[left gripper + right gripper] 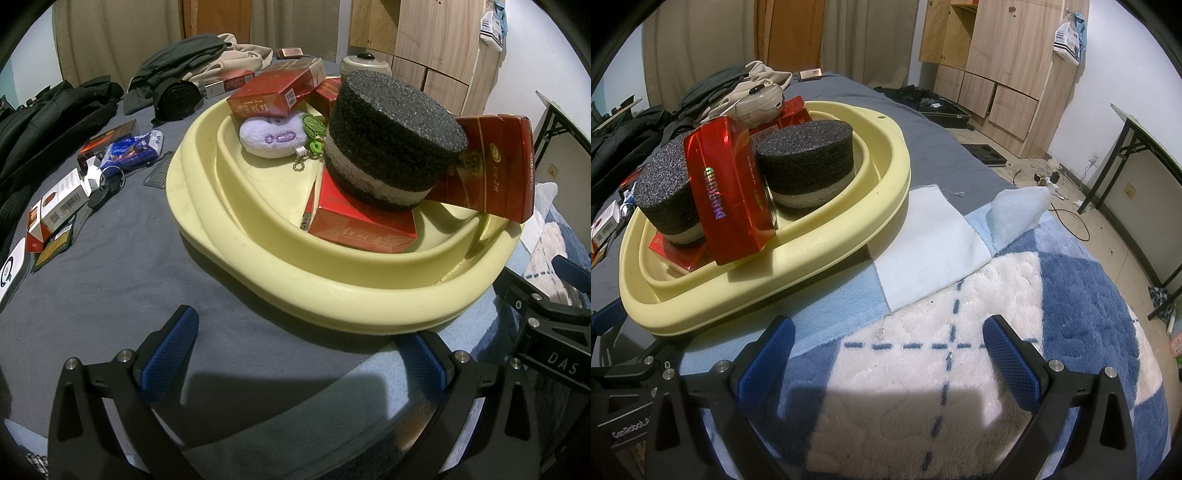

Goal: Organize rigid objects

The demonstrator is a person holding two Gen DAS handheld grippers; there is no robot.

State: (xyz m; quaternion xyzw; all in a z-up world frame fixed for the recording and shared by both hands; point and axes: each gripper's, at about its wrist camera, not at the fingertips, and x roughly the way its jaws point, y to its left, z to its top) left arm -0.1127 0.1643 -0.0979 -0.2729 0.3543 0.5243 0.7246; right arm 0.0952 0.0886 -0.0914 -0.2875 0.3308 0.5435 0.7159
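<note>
Yellow basin point(332, 291) just beyond left hand-held gripper point(299, 365).

Even, cool indoor light fills both sharp fisheye views, their corners vignetted black and edges bowed, while each hand-held gripper point(299, 354) point(890, 354) throws a hard shadow forward onto the bed point(1071, 295) and glare flashes off a red box point(731, 188).

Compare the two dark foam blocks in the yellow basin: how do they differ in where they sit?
The near foam block rests on a flat red box; the far foam block appears to sit lower in the basin. A leaning red carton stands between them. Both are round, dark on top, with a pale band.
</note>
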